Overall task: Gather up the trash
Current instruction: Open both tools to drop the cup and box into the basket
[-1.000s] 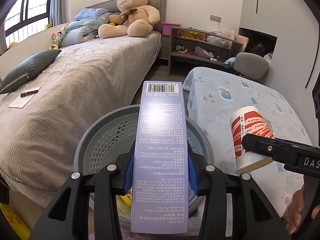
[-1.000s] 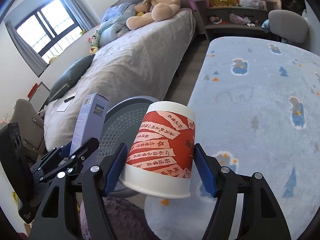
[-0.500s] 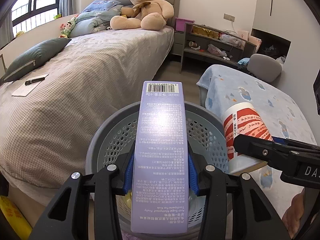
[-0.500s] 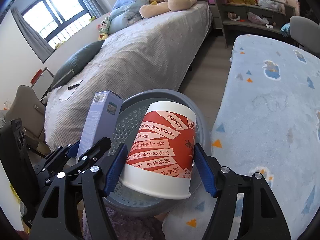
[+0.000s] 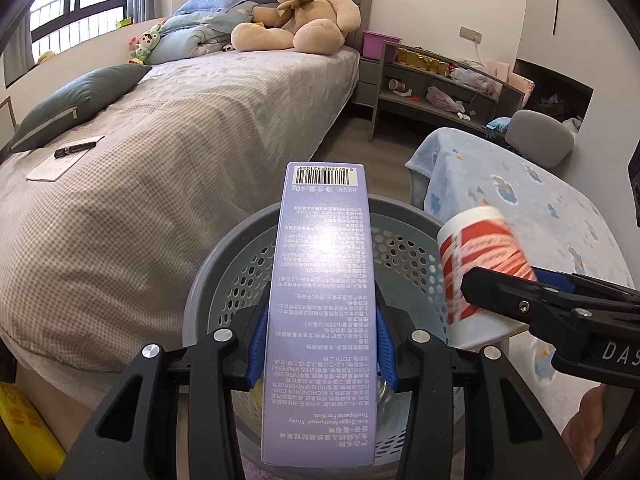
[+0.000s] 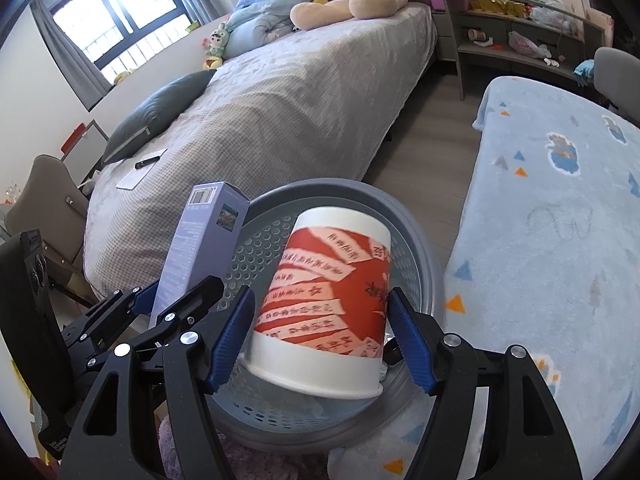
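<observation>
My left gripper [image 5: 322, 344] is shut on a long lilac toothpaste box [image 5: 322, 300] and holds it over the round grey perforated waste basket [image 5: 240, 248]. My right gripper [image 6: 322, 334] stands open around a red and white paper cup [image 6: 326, 300], upside down over the basket [image 6: 420, 240]; the cup looks blurred and loose between the blue pads [image 6: 230, 336]. The cup [image 5: 480, 256] and right gripper also show in the left wrist view, at the basket's right rim. The box [image 6: 196, 248] and left gripper show at the left of the right wrist view.
A bed [image 5: 160, 128] with a teddy bear [image 5: 304, 12], a dark pillow [image 5: 76, 100] and a pen on paper [image 5: 74, 148] lies to the left. A blue patterned blanket [image 6: 560, 220] covers a surface to the right. A grey shelf unit [image 5: 432, 88] and chair [image 5: 536, 140] stand at the back.
Both grippers have moved from beside the basket to over its opening. The right gripper's fingers have spread apart and the cup has gone blurred and tilted. The left gripper still grips the box.
</observation>
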`<state>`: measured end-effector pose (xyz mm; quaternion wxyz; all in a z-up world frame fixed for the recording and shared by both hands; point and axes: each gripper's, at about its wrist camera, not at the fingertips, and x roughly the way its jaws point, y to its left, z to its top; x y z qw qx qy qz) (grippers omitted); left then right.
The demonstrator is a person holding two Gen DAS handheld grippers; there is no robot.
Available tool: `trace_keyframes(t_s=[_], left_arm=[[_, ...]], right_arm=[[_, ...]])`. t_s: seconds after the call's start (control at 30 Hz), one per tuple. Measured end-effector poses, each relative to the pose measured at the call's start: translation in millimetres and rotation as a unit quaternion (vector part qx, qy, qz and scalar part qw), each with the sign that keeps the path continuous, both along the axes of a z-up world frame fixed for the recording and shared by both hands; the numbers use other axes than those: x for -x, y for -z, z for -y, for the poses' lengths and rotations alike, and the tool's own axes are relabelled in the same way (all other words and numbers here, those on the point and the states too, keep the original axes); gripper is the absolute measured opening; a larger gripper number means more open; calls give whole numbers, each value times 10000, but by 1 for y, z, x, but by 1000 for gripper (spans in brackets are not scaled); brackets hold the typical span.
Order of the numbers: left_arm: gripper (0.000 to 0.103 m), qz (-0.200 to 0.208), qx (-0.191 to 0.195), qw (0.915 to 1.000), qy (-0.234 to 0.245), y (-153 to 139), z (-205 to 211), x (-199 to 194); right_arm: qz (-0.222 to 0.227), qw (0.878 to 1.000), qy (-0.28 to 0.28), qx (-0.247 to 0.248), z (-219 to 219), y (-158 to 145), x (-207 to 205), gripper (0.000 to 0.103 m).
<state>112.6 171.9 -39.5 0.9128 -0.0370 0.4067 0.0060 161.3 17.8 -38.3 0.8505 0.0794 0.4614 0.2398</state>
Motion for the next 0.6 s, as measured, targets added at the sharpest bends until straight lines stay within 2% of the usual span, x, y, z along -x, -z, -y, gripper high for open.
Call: trace_keyframes(t_s=[0.1, 0.13, 0.2, 0.6], left_arm=[[43, 37, 17, 10000, -74, -3, -3, 3], [47, 49, 6, 9999, -91, -4, -3, 4], [54, 89, -22, 9999, -136, -6, -4, 6], [60, 100, -161, 9995, -264, -11, -4, 16]], right_arm=[[40, 10000, 35, -21, 2, -2, 1, 75], [58, 10000, 39, -35, 2, -3, 1, 78], [100, 9999, 56, -9, 3, -5, 3, 78], [210, 9996, 107, 132, 6, -5, 12, 78]])
